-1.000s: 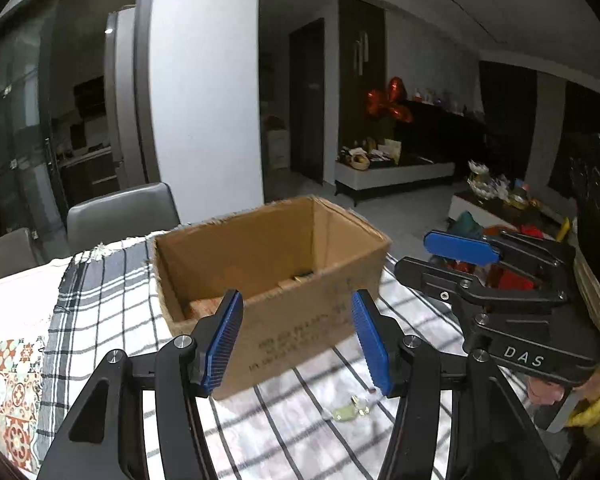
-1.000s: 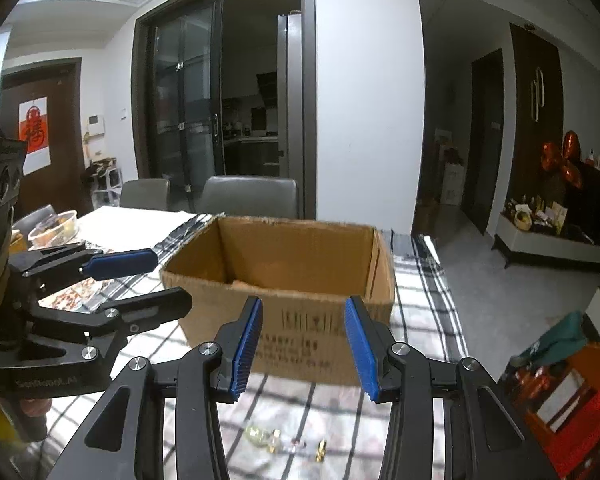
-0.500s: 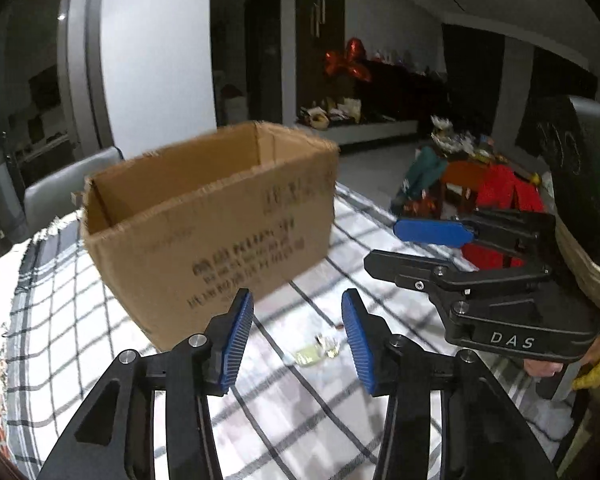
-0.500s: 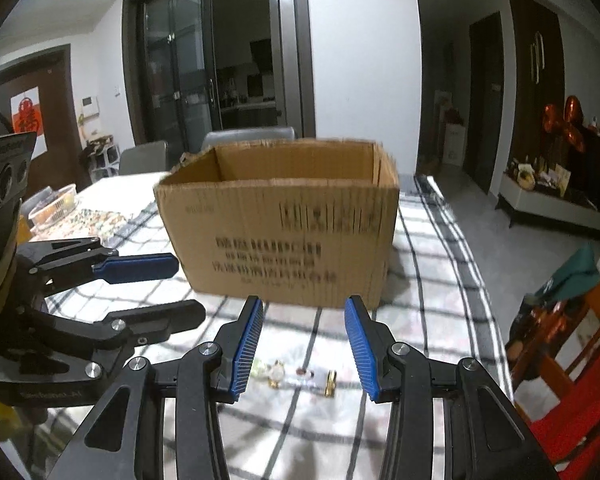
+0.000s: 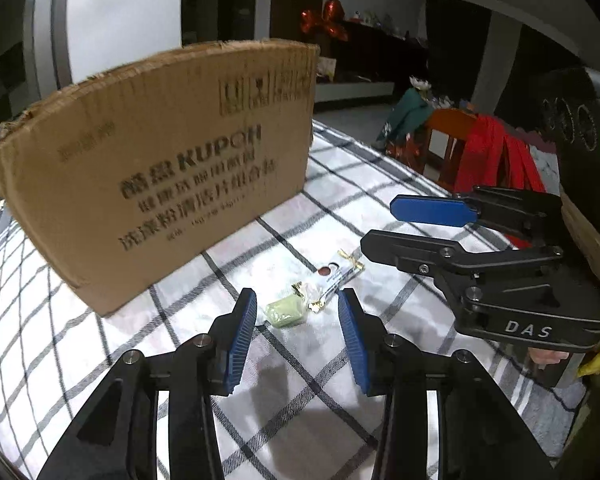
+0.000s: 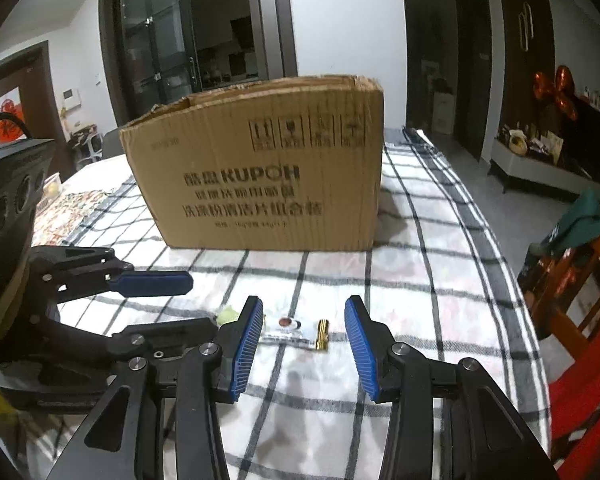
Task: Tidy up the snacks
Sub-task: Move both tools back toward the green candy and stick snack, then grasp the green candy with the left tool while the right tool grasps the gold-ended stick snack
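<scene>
"KUPOH" is printed in dark letters on the cardboard box (image 6: 260,176), above blurred Chinese lines and beneath four handling symbols; "DAS" marks the right gripper (image 5: 432,236).

The inside of the cardboard box (image 6: 260,168) is hidden by its front wall in both views. In the left wrist view the print on the box (image 5: 160,168) is smeared by blur. The green candy (image 6: 227,314) is mostly covered by a finger (image 6: 246,346) in the right wrist view. The clear wrapper's (image 5: 336,276) contents are perhaps too small to be told.
</scene>
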`<state>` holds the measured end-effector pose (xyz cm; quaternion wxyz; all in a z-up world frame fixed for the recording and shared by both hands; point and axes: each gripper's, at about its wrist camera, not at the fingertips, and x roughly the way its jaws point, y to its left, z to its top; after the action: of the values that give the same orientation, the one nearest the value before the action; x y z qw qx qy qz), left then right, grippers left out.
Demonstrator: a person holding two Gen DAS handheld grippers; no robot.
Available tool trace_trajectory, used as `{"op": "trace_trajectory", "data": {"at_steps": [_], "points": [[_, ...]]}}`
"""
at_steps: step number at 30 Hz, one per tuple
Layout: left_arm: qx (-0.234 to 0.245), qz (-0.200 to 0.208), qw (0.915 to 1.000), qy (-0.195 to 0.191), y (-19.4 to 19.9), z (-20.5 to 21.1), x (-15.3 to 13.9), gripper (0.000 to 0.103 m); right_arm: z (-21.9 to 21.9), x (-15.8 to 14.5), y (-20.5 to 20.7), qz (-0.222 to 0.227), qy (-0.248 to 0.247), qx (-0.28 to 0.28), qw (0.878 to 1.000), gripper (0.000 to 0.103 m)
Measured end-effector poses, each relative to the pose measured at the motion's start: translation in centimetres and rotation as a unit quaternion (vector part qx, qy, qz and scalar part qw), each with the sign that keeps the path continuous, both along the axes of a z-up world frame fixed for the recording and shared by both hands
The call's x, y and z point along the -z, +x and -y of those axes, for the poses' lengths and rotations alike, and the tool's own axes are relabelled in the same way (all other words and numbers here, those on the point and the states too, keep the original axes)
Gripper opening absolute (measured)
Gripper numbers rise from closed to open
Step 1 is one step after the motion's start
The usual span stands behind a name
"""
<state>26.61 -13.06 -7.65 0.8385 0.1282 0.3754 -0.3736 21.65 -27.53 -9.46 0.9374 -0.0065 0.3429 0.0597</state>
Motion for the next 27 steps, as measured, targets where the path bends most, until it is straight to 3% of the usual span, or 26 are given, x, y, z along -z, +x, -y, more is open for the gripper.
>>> {"op": "trace_trajectory", "data": {"at_steps": [14, 22, 27], "points": [[0.039, -0.005, 0.9987, 0.03, 2.0, 1.2, 2.3, 0.04, 0.0, 1.9, 0.8, -0.03, 0.005, 0.012, 0.999, 0.044], [0.047, -0.015, 0.9984, 0.03, 2.5, 1.3, 2.9, 0.04, -0.1, 2.1, 0.7, -0.035, 0.005, 0.015, 0.999, 0.044], [0.045, -0.012, 0.9985, 0.028, 2.4, 1.2, 3.0, 0.028, -0.1, 2.2, 0.7, -0.038, 0.003, 0.017, 0.999, 0.044]]}}
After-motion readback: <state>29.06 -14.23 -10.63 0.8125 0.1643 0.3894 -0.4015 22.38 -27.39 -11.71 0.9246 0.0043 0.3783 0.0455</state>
